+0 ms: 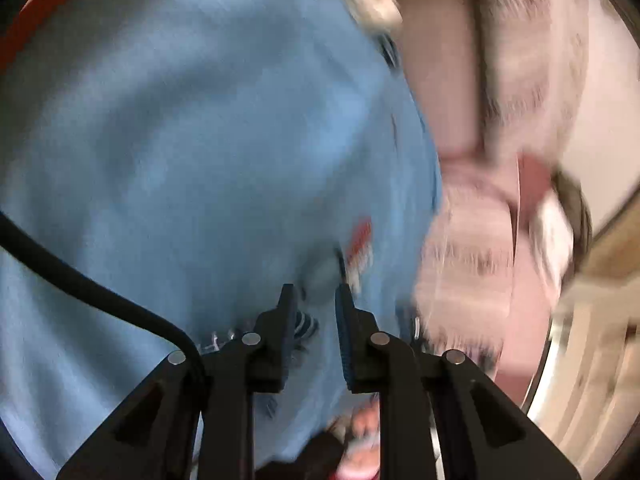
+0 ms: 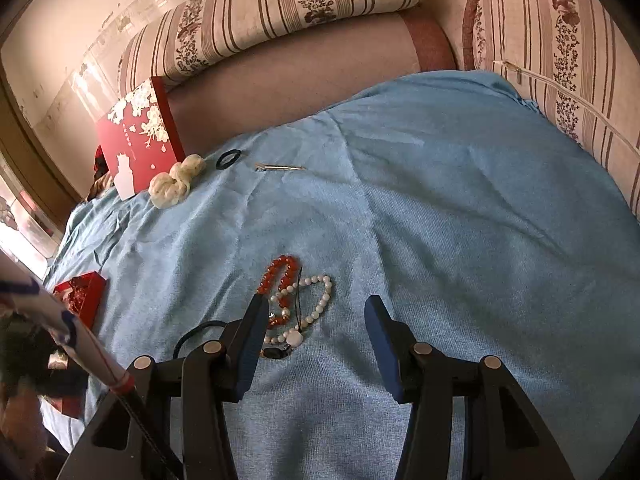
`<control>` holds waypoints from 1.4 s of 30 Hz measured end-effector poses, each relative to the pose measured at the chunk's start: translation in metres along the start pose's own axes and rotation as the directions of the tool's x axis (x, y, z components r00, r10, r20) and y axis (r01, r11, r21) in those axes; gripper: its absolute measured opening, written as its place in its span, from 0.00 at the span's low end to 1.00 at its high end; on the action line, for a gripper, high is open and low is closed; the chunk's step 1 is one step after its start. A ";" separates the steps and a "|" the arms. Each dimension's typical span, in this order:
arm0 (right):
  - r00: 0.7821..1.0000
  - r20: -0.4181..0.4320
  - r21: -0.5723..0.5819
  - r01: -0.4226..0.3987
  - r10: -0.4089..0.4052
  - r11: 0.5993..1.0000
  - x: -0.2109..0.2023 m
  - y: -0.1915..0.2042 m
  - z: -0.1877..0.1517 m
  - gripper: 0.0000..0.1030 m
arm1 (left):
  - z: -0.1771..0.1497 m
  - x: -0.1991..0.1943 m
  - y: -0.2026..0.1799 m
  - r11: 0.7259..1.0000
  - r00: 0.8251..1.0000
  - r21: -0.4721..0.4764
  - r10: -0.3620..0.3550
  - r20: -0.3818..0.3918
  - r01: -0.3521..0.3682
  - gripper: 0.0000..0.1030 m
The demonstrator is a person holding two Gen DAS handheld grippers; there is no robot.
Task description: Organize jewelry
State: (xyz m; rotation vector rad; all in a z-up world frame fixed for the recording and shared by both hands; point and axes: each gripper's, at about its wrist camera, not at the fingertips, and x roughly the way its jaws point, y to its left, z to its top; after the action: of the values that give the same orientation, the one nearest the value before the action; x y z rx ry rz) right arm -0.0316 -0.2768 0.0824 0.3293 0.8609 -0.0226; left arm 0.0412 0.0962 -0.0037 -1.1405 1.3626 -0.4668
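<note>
In the right wrist view a red bead bracelet [image 2: 280, 274] and a white pearl bracelet [image 2: 320, 300] with a black cord lie on the blue cloth [image 2: 460, 220], just ahead of my open, empty right gripper [image 2: 316, 312]. A black hair tie [image 2: 228, 159], a silver hair clip [image 2: 280, 167] and a cream scrunchie [image 2: 176, 184] lie farther back. A small open red box [image 2: 82, 294] sits at the left. The left wrist view is blurred; my left gripper [image 1: 316, 300] hangs over the blue cloth [image 1: 180, 140] with its jaws narrowly apart and nothing visible between them.
A red lid with white flowers [image 2: 138, 140] leans at the back left. Striped floral cushions [image 2: 280, 8] line the sofa back, and another cushion [image 2: 560, 60] stands on the right. A black cable [image 1: 80, 280] crosses the left wrist view.
</note>
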 end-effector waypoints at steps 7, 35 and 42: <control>1.000 -0.014 -0.009 0.003 -0.003 1.000 0.008 0.001 0.002 0.52 | 0.018 0.007 -0.041 0.996 0.996 0.073 -0.052 0.067 0.047 0.36; 1.000 -0.002 0.035 0.000 0.000 0.999 -0.001 -0.016 0.002 0.54 | -0.097 0.090 -0.067 0.587 0.772 0.506 0.536 0.343 -0.632 0.38; 1.000 -0.003 0.016 -0.021 0.021 1.000 0.001 -0.011 0.001 0.54 | -0.102 0.054 -0.060 0.478 0.734 0.571 0.552 0.396 -0.667 0.38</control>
State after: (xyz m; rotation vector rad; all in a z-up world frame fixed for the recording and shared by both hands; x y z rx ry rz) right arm -0.0323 -0.2878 0.0791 0.3531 0.8604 -0.0089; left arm -0.0197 -0.0108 0.0375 -0.0127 1.1898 -0.2855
